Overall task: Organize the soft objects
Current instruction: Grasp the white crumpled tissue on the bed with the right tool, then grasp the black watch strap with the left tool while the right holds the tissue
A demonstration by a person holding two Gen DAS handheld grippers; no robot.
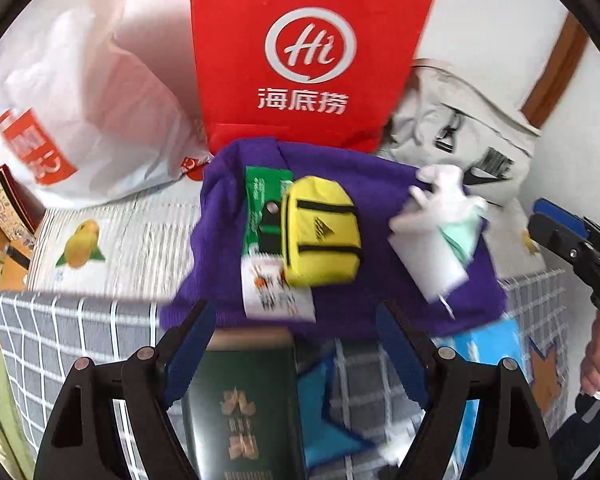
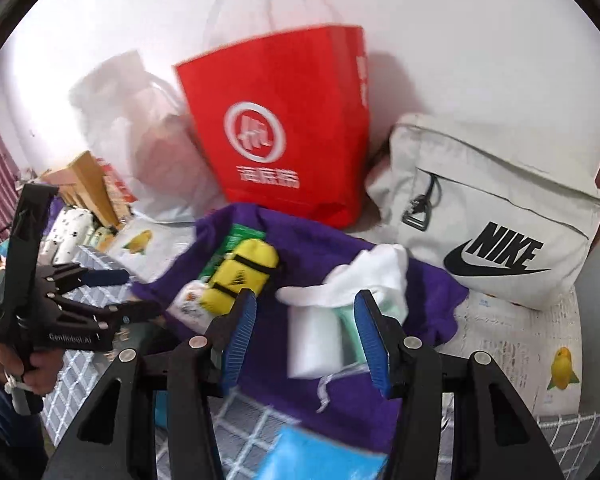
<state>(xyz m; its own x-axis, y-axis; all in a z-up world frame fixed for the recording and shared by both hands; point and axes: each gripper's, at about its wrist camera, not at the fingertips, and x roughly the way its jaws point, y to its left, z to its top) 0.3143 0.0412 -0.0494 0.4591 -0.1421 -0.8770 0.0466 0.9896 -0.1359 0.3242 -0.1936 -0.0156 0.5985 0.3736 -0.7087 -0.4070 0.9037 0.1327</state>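
bed (image 1: 112, 240) | red bag (image 1: 300, 52) upright | yellow pouch (image 1: 320, 232) on purple cloth (image 1: 380, 316)

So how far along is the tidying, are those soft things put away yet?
Hardly begun, it seems. Nothing looks put away: the yellow pouch, green packet and white cloth bundle all lie loose on the purple towel. Neither tool holds anything: the left tool and right tool are both open and empty. Left to do: everything, perhaps into the red bag or grey Nike bag behind.
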